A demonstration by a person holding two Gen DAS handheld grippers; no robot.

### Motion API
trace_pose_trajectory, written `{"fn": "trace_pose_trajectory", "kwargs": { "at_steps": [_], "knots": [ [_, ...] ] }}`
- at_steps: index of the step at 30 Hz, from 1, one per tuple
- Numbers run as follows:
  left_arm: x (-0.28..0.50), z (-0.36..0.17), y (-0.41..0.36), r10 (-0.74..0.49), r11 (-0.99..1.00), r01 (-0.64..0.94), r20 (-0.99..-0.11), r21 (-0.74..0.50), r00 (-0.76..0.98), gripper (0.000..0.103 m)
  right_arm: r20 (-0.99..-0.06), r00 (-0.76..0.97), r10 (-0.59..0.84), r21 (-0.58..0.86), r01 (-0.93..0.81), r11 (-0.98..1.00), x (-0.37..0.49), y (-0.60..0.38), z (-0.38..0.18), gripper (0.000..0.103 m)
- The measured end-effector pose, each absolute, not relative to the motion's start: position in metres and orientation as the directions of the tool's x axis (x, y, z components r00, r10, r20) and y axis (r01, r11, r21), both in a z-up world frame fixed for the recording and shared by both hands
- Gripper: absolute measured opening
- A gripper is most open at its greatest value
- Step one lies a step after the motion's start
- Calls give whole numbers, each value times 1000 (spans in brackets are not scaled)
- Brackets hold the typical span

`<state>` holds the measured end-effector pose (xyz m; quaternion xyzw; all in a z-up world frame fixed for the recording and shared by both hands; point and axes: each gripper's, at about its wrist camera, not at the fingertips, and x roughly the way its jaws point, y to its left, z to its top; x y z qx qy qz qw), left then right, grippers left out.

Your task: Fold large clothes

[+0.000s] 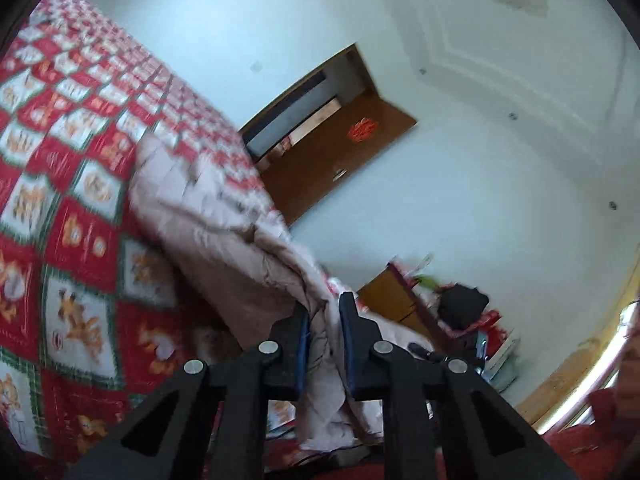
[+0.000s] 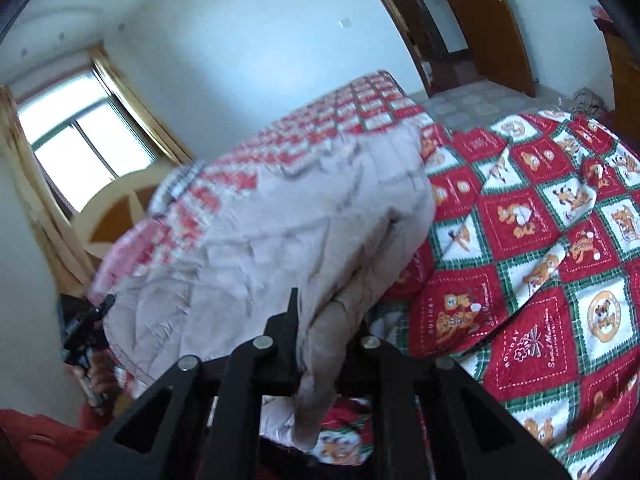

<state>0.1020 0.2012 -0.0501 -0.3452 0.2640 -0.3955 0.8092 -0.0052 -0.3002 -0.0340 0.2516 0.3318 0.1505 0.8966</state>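
Left wrist view: left gripper at lower centre, jaws clamped on a bunched edge of the beige quilted garment; blue pads pressed against the fabric on both sides. Garment stretched from the jaws up toward centre left, draped over the red-and-white checked bedspread filling the left half of the frame. Brown wooden door at centre, open against the pale wall. Cluttered wooden cabinet at lower right, dark bundle on top.

Right wrist view: right gripper at lower centre, jaws closed on a thick fold of the same beige quilted garment, the right finger mostly hidden beneath the cloth. Garment spread across the centre, lifted at its near edge, remainder lying on the bedspread at right. Window with yellow curtains at upper left. Left gripper at lower left edge, touching the garment's far corner. Door at upper right.
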Motion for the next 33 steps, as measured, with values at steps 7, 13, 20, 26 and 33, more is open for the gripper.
{"fn": "trace_pose_trajectory", "kwargs": {
  "at_steps": [7, 13, 20, 26, 33],
  "knots": [
    [144, 8, 202, -678, 622, 326, -280, -712, 680, 14, -371, 809, 455, 675, -102, 731, 42, -334, 13, 14],
    [243, 14, 196, -600, 673, 196, -372, -713, 708, 15, -379, 832, 405, 660, -64, 749, 152, -334, 34, 14],
    [373, -19, 175, -466, 747, -16, -541, -664, 700, 15, -501, 807, 312, 604, 67, 794, 278, -323, 9, 14],
    [451, -69, 153, -348, 825, -129, -674, -551, 652, 15, -607, 755, 249, 576, 201, 792, 351, -327, -57, 14],
    [486, -126, 136, -238, 879, -214, -781, -426, 577, 18, -690, 708, 149, 457, 267, 848, 388, -316, -117, 27]
  ]
}}
